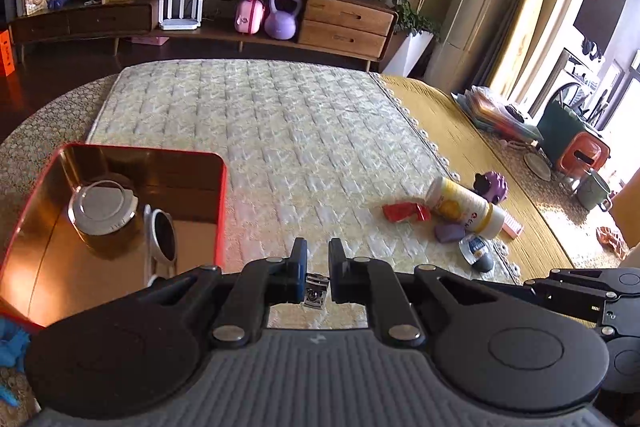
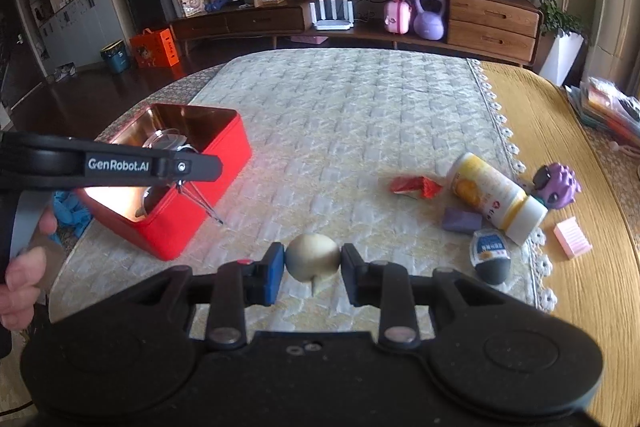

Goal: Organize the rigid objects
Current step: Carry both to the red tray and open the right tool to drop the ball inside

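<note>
My left gripper (image 1: 319, 251) is shut on a small shiny metal tool (image 1: 317, 291). In the right wrist view its thin prongs (image 2: 200, 201) hang below the left gripper (image 2: 214, 167), just over the near edge of the red tin box (image 2: 208, 183). The tin (image 1: 222, 195) has a gold inside and holds a lidded glass jar (image 1: 102, 211) and a round metal piece (image 1: 162, 233). My right gripper (image 2: 313, 261) is shut on a cream egg-shaped ball (image 2: 313, 255), held above the quilted mat to the right of the tin.
To the right lie a yellow-and-white bottle (image 2: 494, 197), a red wrapper (image 2: 416, 185), a purple block (image 2: 460, 220), a dark capsule with a blue label (image 2: 491, 255), a purple toy (image 2: 557, 185) and a pink ridged block (image 2: 572, 238). A hand (image 2: 20, 279) grips the left tool. A mug (image 1: 594, 191) stands far right.
</note>
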